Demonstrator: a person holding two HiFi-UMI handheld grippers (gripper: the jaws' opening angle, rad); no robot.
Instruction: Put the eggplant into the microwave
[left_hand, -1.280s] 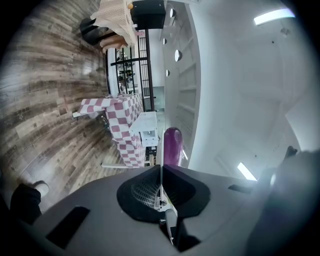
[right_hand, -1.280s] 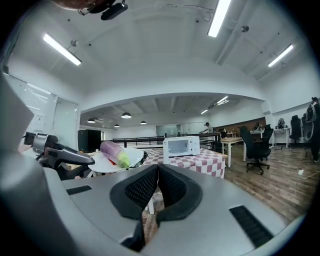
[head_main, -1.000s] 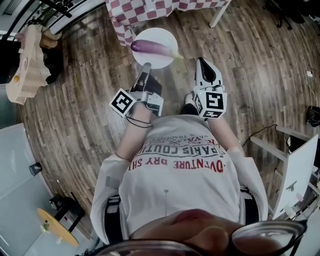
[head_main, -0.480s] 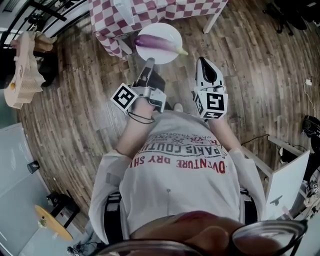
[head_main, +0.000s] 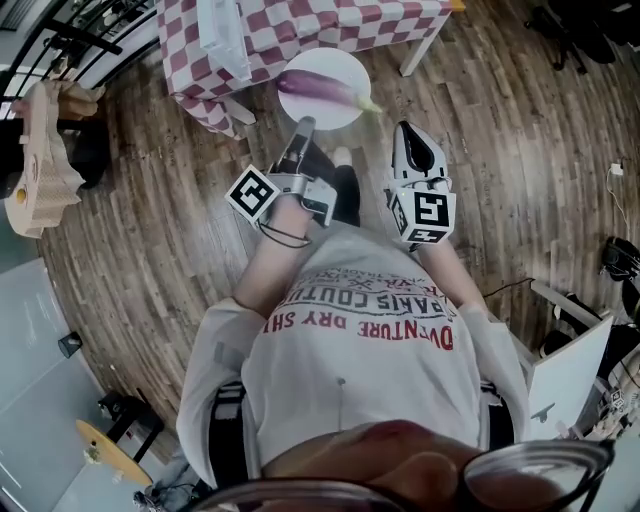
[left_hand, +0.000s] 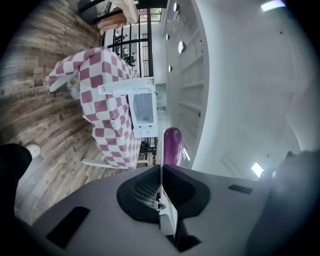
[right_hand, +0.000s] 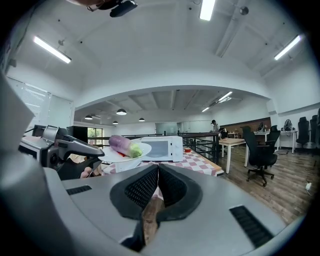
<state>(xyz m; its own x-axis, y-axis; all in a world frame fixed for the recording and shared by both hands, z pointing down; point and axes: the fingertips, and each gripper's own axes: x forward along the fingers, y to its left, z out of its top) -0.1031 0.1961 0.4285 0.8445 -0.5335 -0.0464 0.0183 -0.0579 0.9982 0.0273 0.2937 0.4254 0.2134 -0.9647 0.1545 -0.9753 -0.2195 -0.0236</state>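
Left gripper: fingers pinched tight on the near rim of a round white plate, held about level in the air. A long purple eggplant w/ green stem end lies across the plate, just beyond the fingertips and not touching them. Its stem end points twd the person's right and reaches the plate's rim.

Right gripper: fingers pressed together, nothing btwn them. It sits beside the plate on the right, near but apart, no contact w/ plate or eggplant.

A white boxy microwave stands on a table w/ red-and-white check cloth, ahead of both grippers and beyond the plate. The eggplant is outside the microwave, and the plate is in front of the table edge, over the brown wood-plank floor.
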